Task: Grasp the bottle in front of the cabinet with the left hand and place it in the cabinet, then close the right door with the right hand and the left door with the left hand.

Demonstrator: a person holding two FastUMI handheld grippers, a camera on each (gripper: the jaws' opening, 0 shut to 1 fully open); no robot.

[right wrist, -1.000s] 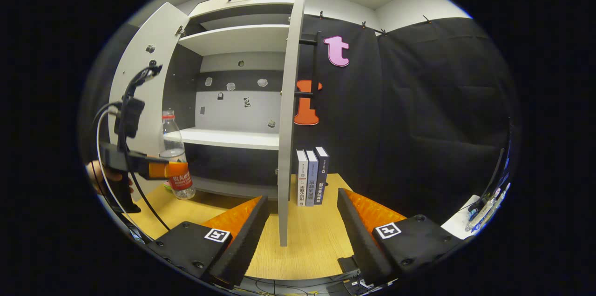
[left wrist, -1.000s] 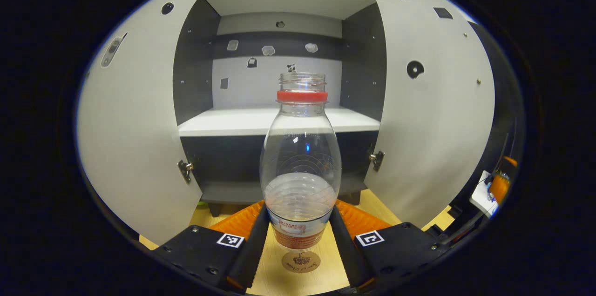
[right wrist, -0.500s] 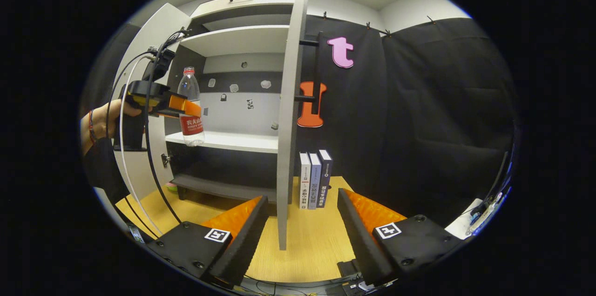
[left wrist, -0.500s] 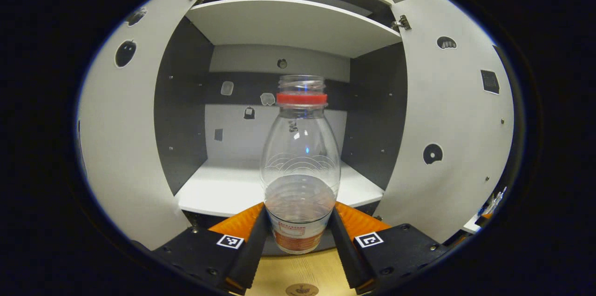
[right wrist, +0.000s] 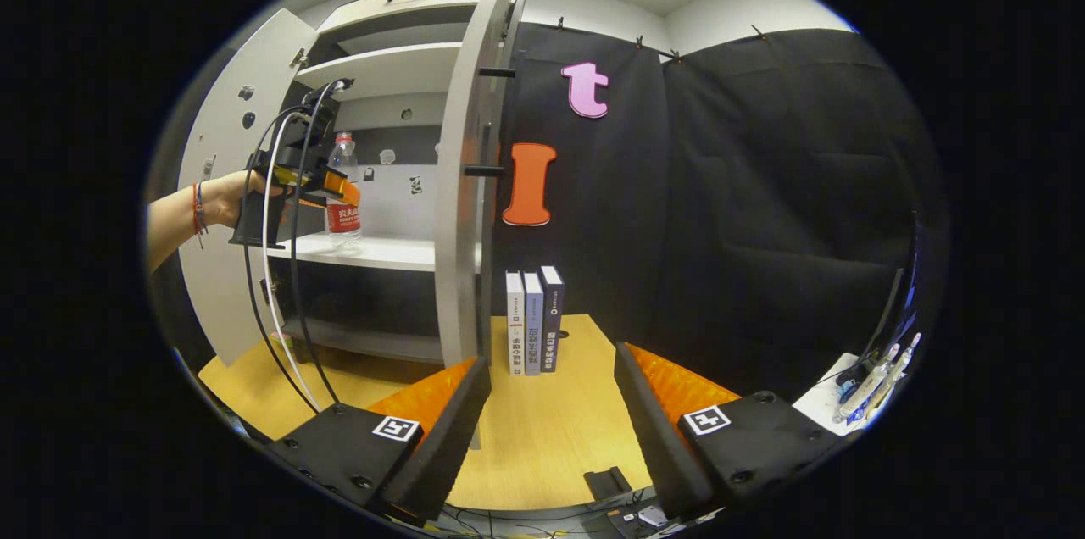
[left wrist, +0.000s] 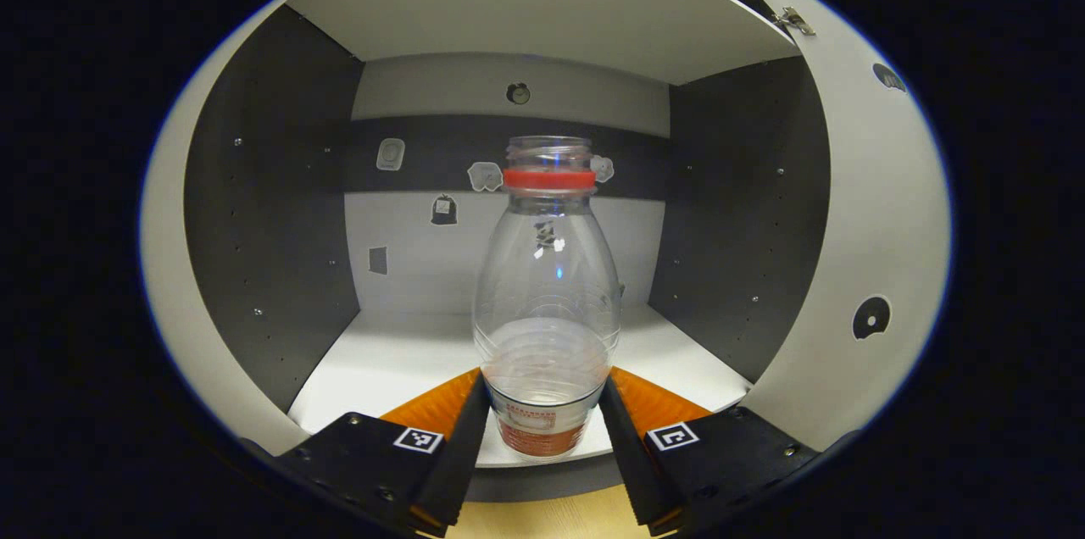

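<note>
Two grippers | left gripper (left wrist: 542,429) clamped the bottle (left wrist: 547,302), carried from before the cabinet (left wrist: 271,208) up over the shelf (left wrist: 398,352) front edge | right gripper (right wrist: 551,403) gaped empty by the right door (right wrist: 462,183) | release pending.

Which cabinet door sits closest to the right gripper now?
The right door, edge-on just beyond the right gripper; the left door stands farther off.

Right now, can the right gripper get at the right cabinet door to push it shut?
Probably yes. The right door stands edge-on just ahead of the open right gripper, with bare table between. The books stand behind the door, out of the way.
</note>
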